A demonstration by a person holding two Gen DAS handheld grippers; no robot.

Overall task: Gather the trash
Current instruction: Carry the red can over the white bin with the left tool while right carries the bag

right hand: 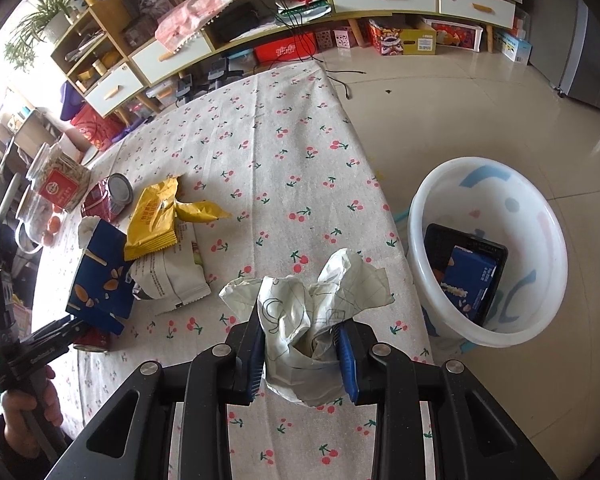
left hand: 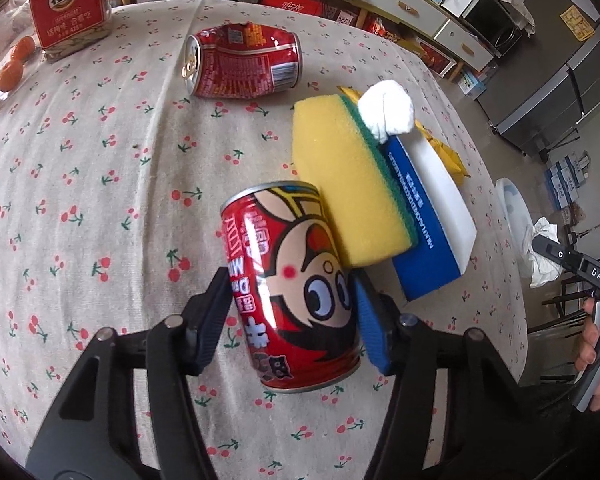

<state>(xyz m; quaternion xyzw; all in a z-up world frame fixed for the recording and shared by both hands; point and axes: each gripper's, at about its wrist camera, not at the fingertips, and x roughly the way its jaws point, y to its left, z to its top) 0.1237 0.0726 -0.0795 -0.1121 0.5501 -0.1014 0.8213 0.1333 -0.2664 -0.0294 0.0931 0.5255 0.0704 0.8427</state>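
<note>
We see a table under a cherry-print cloth [left hand: 100, 168], a white basin [right hand: 488, 248] on the floor beside it. On the cloth lie a blue box [left hand: 428, 220], a yellow sponge [left hand: 340, 172] leaning on it, and a crushed red can [left hand: 244, 62]. Our left gripper [left hand: 290, 308] has a red cartoon can [left hand: 292, 284] between its jaws; whether the pads press it, we cannot tell. Our right gripper [right hand: 300, 356] is clamped on crumpled paper [right hand: 312, 308].

Left hand-held gripper [left hand: 292, 312] angled steeply down, jaws half-spread around a load; right hand-held gripper [right hand: 300, 356] likewise tilted, clamped tight.
</note>
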